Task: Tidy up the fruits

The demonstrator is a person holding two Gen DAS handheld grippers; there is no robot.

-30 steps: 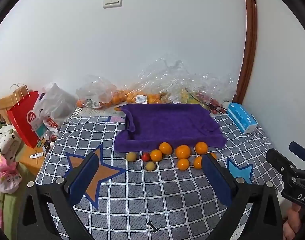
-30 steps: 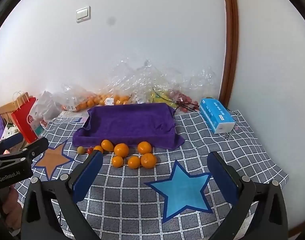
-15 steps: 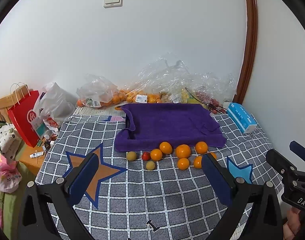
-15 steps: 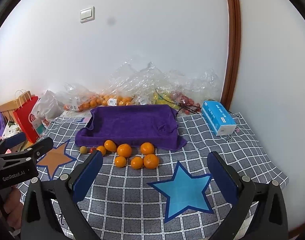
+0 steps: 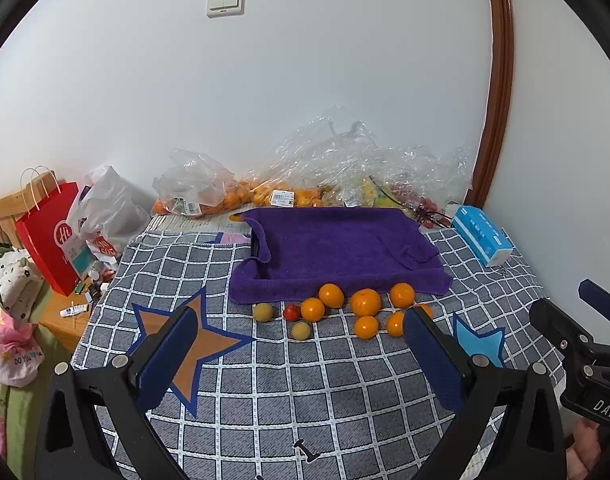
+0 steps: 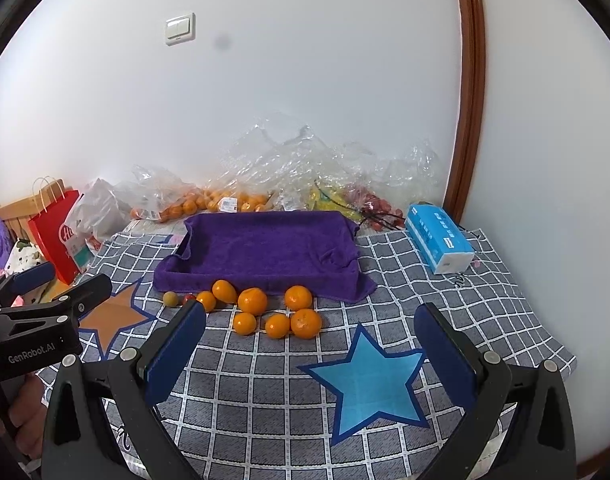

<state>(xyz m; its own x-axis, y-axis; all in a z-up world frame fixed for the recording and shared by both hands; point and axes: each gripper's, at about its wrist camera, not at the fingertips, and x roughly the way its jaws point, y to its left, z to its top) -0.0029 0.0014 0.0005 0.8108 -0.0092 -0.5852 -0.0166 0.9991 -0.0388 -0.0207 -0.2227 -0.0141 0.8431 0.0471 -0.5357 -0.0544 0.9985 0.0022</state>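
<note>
Our left gripper (image 5: pixel 297 352) and right gripper (image 6: pixel 311 354) share one build: black angular frames, silver screws at the joints, and dark blue textured pads (image 6: pixel 175 350). White lettering marks the bodies: "GenRobot.AI" on one, "DAS" on the other.

Setting: a room in a home.
Surface: checked cloth (image 5: pixel 265 392) with star patches.
Wall: plain white, light switch (image 5: pixel 225 1), wooden door frame (image 5: pixel 497 80).
Clutter: red shopping bag (image 5: pixel 51 236), tissue pack (image 6: pixel 439 238), bagged fruit (image 5: pixel 241 196).
</note>
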